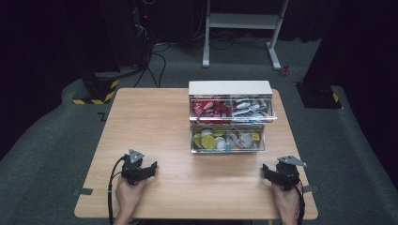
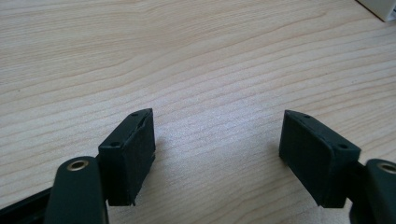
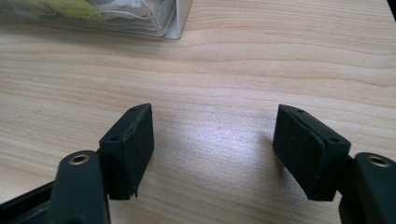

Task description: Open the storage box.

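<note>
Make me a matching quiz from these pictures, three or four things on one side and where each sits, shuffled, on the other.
Things:
1. left gripper
2. right gripper
3. red packets
4. yellow round lids

Places:
A. lower clear drawer, left half
B. near right corner of the wooden table
C. upper clear drawer, left half
D. near left part of the table

Pairs: 1-D, 2-B, 3-C, 4-A

In the high view the table (image 1: 155, 126) is evenly lit from above while the floor and room beyond its far edge sink into near black, and the picture is soft and grainy. Both gripper views are bright, with a pale sheen on the wood between the jaws, short soft shadows, and blurred near parts.
</note>
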A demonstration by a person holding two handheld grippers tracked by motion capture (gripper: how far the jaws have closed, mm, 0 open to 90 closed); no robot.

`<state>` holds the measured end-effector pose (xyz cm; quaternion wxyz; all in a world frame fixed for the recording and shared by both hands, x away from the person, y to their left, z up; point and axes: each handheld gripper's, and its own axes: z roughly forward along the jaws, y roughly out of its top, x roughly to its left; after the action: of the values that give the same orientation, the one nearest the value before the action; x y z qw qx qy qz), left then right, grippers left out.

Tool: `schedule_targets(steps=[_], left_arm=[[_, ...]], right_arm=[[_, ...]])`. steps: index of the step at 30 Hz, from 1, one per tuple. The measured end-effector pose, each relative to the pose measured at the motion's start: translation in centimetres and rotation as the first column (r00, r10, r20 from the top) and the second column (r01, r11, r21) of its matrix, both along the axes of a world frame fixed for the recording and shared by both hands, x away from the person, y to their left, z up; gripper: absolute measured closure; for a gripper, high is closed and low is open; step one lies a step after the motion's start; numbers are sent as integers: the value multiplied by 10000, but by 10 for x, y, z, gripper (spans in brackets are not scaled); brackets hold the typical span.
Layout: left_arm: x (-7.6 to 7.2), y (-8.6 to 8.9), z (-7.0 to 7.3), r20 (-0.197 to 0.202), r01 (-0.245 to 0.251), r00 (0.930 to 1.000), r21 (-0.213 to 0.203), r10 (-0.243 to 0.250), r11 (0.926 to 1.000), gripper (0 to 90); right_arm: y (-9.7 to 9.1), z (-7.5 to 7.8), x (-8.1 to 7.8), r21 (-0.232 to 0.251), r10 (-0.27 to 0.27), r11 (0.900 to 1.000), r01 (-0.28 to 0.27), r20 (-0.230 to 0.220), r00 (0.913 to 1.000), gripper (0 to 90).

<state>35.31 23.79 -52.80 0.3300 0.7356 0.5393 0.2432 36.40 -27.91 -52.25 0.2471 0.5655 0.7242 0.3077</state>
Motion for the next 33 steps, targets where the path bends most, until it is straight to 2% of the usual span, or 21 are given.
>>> schedule_targets(steps=[10,12,13,19,29,32,33], left_arm=[[0,0,0,0,-3,10000,-5,3,10000,272],[0,0,0,-2,-5,10000,-6,5,10000,272],[0,0,0,-3,-5,10000,-11,5,10000,273],[0,0,0,-7,-12,10000,-21,12,10000,274],[0,0,0,-22,9,10000,-21,-9,10000,277],[0,0,0,-8,-2,10000,13,2,10000,276],[0,0,0,-25,-7,10000,17,7,10000,276]], right_arm=[[-1,0,1,-39,131,9999,-131,-1,9999,261],[0,0,1,-26,122,9999,-122,-60,9999,236],[0,-1,2,-61,126,9999,-126,-119,9998,175],[2,-1,3,-93,126,9999,-128,-229,9997,138],[2,0,2,-99,32,9999,-35,-271,9996,149],[1,1,2,-105,32,9999,-35,-272,9996,199],[1,1,1,-43,-14,10000,13,-162,9999,260]])
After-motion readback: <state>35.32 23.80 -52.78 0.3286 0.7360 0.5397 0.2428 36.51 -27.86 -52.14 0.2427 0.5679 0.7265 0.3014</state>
